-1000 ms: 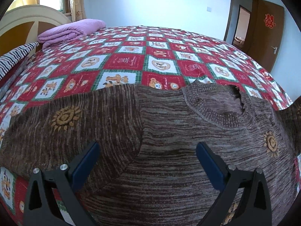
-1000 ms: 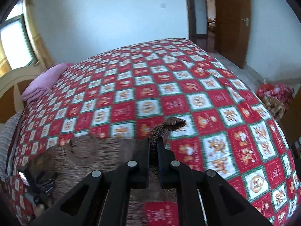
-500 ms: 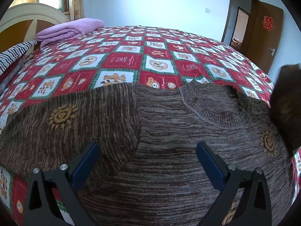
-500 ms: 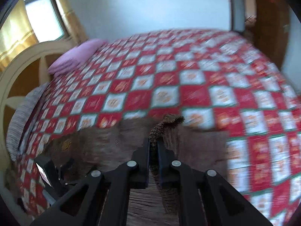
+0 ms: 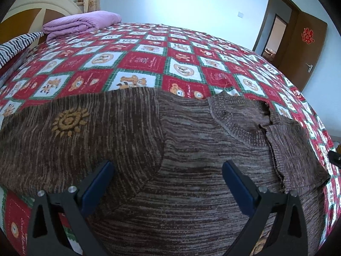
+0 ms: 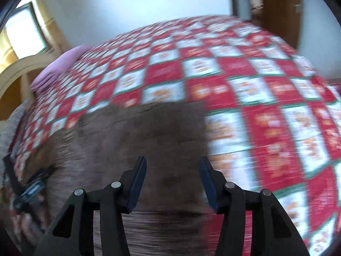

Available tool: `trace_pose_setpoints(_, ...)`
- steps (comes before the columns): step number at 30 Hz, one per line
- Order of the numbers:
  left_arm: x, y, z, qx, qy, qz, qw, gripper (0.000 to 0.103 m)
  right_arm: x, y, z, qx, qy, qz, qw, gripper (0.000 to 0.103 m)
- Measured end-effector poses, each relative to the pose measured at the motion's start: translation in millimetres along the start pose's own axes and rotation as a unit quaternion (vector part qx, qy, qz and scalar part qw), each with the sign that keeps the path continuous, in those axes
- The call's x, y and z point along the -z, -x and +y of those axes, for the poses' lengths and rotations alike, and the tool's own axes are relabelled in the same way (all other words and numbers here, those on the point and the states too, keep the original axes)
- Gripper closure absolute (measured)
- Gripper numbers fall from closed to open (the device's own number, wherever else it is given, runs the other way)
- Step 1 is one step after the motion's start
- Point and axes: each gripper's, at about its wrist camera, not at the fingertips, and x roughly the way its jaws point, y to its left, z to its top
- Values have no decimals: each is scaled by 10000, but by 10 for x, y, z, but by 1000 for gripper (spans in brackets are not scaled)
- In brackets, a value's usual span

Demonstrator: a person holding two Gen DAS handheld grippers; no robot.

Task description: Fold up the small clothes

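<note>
While spread flat, brown sweater shows right sleeve folded inward.

Brown-and-tan streaked knit sweater showing a gold sun motif, lying on a red, white and green checked bedspread printed with bears, lilac folded blanket sitting beyond the sweater, black-and-white striped cloth lying beside that blanket

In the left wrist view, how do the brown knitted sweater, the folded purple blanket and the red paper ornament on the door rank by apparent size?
1. Brown knitted sweater, nearest the camera.
2. Folded purple blanket.
3. Red paper ornament.
</note>
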Motion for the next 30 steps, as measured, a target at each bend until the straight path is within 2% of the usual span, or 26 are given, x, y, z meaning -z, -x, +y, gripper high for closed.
trace_pose_setpoints(3, 4, -3, -13, -62, -15, 5, 10000, 0, 30, 55, -223, 97, -74, -114, 9999, 51)
trace_pose_setpoints(6, 9, -9, -18, -134, -34, 16, 9999, 0, 181, 53, -116, -106, 326, -149, 9993, 51)
trace_pose_setpoints(8, 13, -26, -59, -186, -129, 57, 9997, 0, 305, -87, 51, -387, 611, 161, 9973, 51)
trace_pose_setpoints(10, 18, -42, -102, -294, -255, 90, 9992, 0, 460, -243, 168, -451, 810, 525, 9943, 51)
trace_pose_setpoints(14, 35, -13, -186, -484, -479, 3, 9977, 0, 579, -191, 303, -86, 1334, 324, 9905, 51)
trace_pose_setpoints(17, 36, -4, -220, -542, -567, -54, 9969, 0, 516, 11, 369, -159, 1320, -32, 9911, 51)
trace_pose_setpoints(19, 40, 5, -249, -583, -644, -93, 9962, 0, 440, 150, 538, -158, 1566, -363, 9869, 51)
trace_pose_setpoints(21, 45, 22, -261, -623, -666, -147, 9957, 0, 410, 129, 750, -347, 1781, -399, 9826, 51)
trace_pose_setpoints(22, 46, 32, -252, -634, -651, -173, 9957, 0, 400, 87, 868, -563, 1864, -305, 9804, 52)
trace_pose_setpoints(24, 43, 38, -228, -626, -592, -186, 9961, 0, 398, -39, 1070, -888, 1939, -29, 9770, 64)
trace_pose_setpoints(28, 25, 21, -134, -534, -341, -133, 9979, 0, 516, -517, 1411, -1459, 1803, 746, 9699, 64)
trace_pose_setpoints(29, 26, 21, -110, -509, -274, -127, 9982, 0, 562, -630, 1487, -1470, 1759, 784, 9702, 64)
trace_pose_setpoints(30, 25, 22, -85, -480, -204, -123, 9986, 0, 608, -647, 1570, -1343, 1871, 610, 9712, 64)
